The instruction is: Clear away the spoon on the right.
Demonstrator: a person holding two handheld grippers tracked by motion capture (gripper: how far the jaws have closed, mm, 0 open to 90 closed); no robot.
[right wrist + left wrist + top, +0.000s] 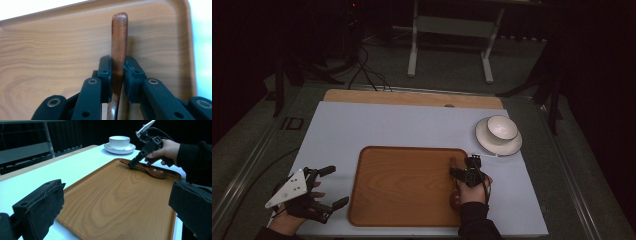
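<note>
High view: your right gripper [460, 169] sits over the right part of the wooden tray [402, 186], jaws pinched on the handle of a dark wooden spoon [454, 196]. The spoon lies along the tray's right edge, bowl end nearest you, handle pointing away. Your left gripper [332, 186] rests on the pale table mat [362, 125] just left of the tray, jaws spread with nothing between them. A white cup [502, 127] stands on a white saucer [492, 142] at the mat's far right, apart from the tray.

Left gripper view: you see your own two black jaws low at both sides, wide apart, with only the tray [117, 200] beyond them. Across the tray your right hand [166, 151] holds the right gripper [131, 165] tilted down onto the spoon [152, 171], which rests on the tray near its far edge. Cup [119, 141] and saucer [120, 149] stand behind on the table.

Right gripper view: your jaws clamp the spoon [119, 47] handle from both sides, pads touching it. The handle tip reaches past the jaws toward the tray rim [191, 50]. Whether the handle is lifted off the tray here, cannot tell.
</note>
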